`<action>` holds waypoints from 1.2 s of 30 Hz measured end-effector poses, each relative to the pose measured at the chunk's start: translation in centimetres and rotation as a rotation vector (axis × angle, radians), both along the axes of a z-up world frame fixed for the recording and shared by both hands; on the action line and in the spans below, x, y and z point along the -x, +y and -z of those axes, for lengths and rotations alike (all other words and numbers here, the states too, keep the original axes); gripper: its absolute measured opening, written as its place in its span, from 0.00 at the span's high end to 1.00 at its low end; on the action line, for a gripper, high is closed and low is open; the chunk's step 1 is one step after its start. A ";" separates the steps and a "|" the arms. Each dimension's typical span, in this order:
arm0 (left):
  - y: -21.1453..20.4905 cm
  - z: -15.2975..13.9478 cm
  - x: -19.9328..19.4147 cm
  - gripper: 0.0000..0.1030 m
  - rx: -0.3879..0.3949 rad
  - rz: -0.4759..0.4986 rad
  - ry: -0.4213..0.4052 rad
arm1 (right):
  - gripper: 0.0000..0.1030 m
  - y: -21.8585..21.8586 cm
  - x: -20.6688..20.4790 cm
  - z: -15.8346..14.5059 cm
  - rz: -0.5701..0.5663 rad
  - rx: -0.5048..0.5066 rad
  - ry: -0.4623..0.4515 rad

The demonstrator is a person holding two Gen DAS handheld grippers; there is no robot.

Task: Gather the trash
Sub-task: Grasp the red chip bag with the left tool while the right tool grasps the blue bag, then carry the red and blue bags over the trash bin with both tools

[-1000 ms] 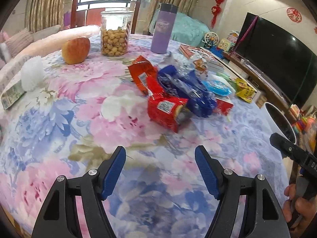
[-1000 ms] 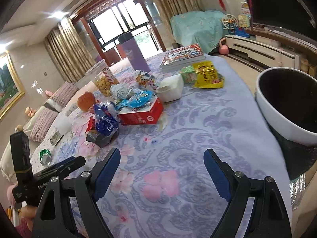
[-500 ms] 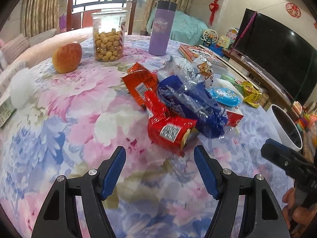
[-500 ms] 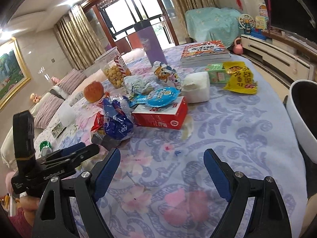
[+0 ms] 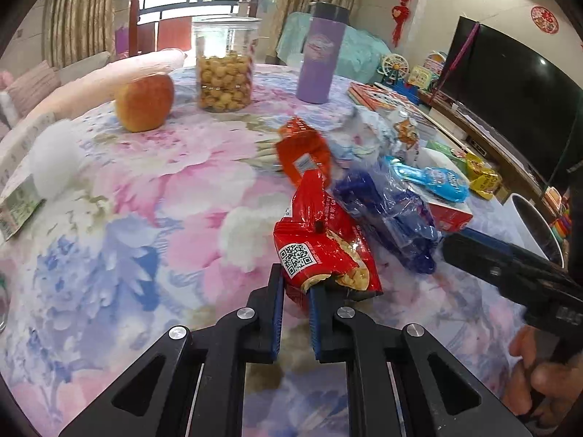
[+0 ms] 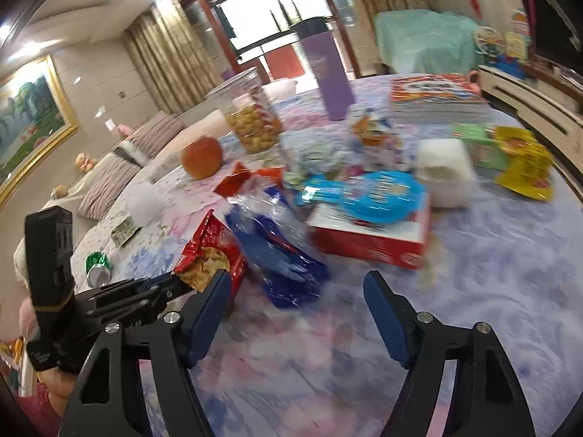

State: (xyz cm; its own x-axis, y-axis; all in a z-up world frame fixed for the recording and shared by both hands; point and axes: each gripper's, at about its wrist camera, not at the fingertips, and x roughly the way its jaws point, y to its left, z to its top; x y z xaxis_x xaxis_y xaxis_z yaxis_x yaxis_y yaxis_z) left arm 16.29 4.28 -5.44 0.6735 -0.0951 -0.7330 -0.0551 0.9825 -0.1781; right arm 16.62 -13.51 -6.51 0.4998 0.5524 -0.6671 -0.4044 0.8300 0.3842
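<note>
A red snack wrapper [image 5: 320, 240] with a QR code lies on the flowered tablecloth [image 5: 153, 218], at the near end of a litter pile. My left gripper [image 5: 296, 284] is closing, and its pads pinch the wrapper's near edge. Beside it lies a crumpled blue plastic wrapper [image 6: 280, 251], with an orange wrapper [image 5: 304, 153] behind. My right gripper [image 6: 297, 284] hovers just in front of the blue wrapper. Its jaws are narrowing, with the wrapper's near tip between the fingertips and untouched by the pads. A white bin [image 5: 528, 218] stands off the table's right edge.
Behind the pile stand an apple [image 5: 144, 102], a jar of snacks [image 5: 224, 69] and a purple tumbler [image 5: 319, 62]. A red box [image 6: 368, 240] carries a blue packet [image 6: 368, 193]. A white block [image 6: 444, 171], yellow packet [image 6: 528, 167], books [image 6: 433, 94] and crushed can [image 6: 96, 269] lie around.
My left gripper moved forward to the red wrapper and closed on its edge. My right gripper swung in toward the pile and its jaws narrowed.
</note>
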 end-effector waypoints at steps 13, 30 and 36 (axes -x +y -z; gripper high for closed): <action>-0.3 -1.0 1.9 0.89 0.002 0.012 -0.018 | 0.80 2.2 -0.4 1.0 -0.029 0.063 0.007; -7.8 -3.2 3.6 0.90 0.025 0.215 -0.059 | 0.80 -9.2 4.8 -1.7 0.169 0.006 0.003; -10.8 -3.4 2.8 0.90 0.029 0.279 -0.057 | 0.80 -13.2 5.9 -1.9 0.250 -0.005 0.010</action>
